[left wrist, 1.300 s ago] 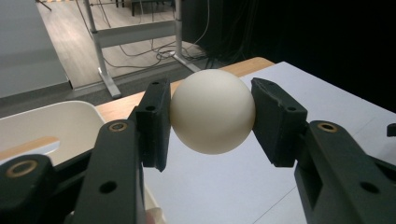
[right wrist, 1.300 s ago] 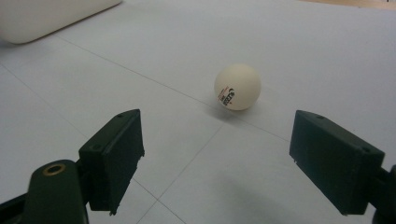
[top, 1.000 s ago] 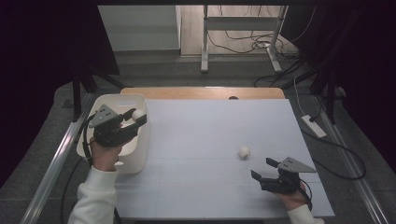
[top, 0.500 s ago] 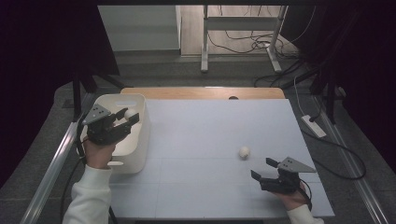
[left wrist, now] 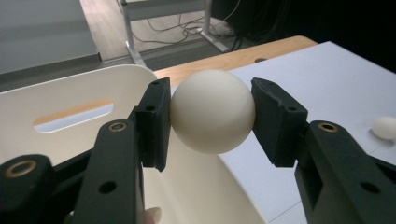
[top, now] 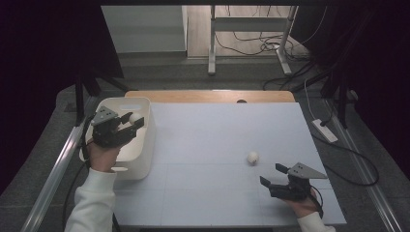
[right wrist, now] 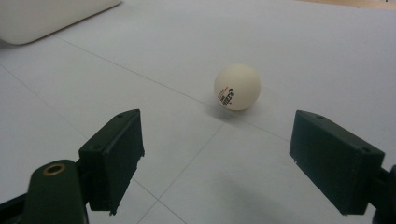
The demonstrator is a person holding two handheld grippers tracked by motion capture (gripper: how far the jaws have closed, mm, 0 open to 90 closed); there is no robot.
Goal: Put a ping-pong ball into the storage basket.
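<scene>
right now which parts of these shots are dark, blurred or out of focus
High view: dim, black at both sides, the table evenly lit. Left gripper view: held ball sharp, the far ball soft. Right gripper view: ball and its print crisp, faint shadow beneath.

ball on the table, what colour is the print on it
Red and black print on a cream ball; clearest in the right gripper view.

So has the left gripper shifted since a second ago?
Yes. The left gripper, holding a ball, moved from the white bin's near part toward its far end.
</scene>
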